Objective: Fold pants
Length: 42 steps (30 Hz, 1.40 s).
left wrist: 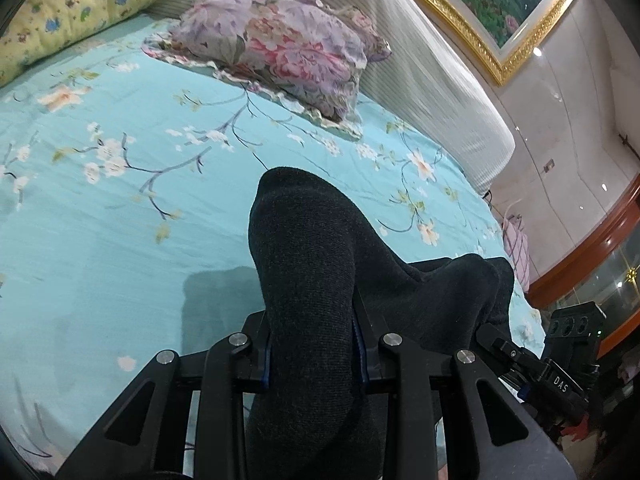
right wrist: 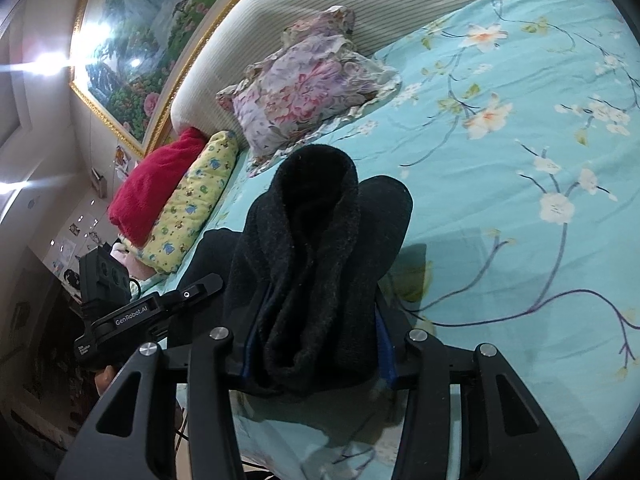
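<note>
Fingertips of both grippers were buried under dark cloth; only the linkages and thin blue pad edges showed. The pants' full shape could not be made out, since each view caught just a bunched fold and the rest ran out of frame below.

Left gripper: closed narrowly on a thick fold of the dark grey pants, cloth rising in a hump between the fingers and draping toward the right, above the turquoise flowered bedsheet. The right gripper's body appeared at the lower right edge of this view, partly cut off.

Right gripper: clamped on another bunch of the pants, fleecy inner side showing, folds standing up between the pads. The left gripper's body sat at the left edge.

Beyond: floral pillow against the striped headboard, yellow patterned pillow beside a red blanket, gold-framed painting on the wall, partly washed out by glare.
</note>
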Each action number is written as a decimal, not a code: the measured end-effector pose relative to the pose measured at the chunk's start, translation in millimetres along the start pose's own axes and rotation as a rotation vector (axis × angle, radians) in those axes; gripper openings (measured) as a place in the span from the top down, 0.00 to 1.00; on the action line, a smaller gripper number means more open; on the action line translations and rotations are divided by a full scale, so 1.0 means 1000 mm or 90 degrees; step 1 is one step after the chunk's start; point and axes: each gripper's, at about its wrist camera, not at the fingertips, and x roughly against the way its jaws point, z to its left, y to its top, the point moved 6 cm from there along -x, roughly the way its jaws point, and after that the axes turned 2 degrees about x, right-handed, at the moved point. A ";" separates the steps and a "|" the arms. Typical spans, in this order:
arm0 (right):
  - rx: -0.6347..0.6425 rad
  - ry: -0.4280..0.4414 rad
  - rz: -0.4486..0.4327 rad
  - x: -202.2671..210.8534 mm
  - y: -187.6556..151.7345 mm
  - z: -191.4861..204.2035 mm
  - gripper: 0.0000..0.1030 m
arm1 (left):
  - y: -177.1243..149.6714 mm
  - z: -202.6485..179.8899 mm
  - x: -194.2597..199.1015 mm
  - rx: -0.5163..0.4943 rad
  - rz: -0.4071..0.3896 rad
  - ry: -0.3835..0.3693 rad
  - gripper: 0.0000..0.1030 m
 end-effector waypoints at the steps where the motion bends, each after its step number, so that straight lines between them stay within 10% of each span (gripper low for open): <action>1: 0.003 0.002 0.001 -0.002 0.001 0.003 0.54 | 0.001 0.002 0.003 0.002 -0.003 0.002 0.72; 19: 0.068 0.041 0.025 -0.055 0.032 0.058 0.54 | 0.047 0.038 0.045 0.003 -0.067 0.066 0.72; 42: 0.096 0.053 0.069 -0.166 0.095 0.068 0.54 | 0.125 0.094 0.004 -0.010 -0.075 0.169 0.72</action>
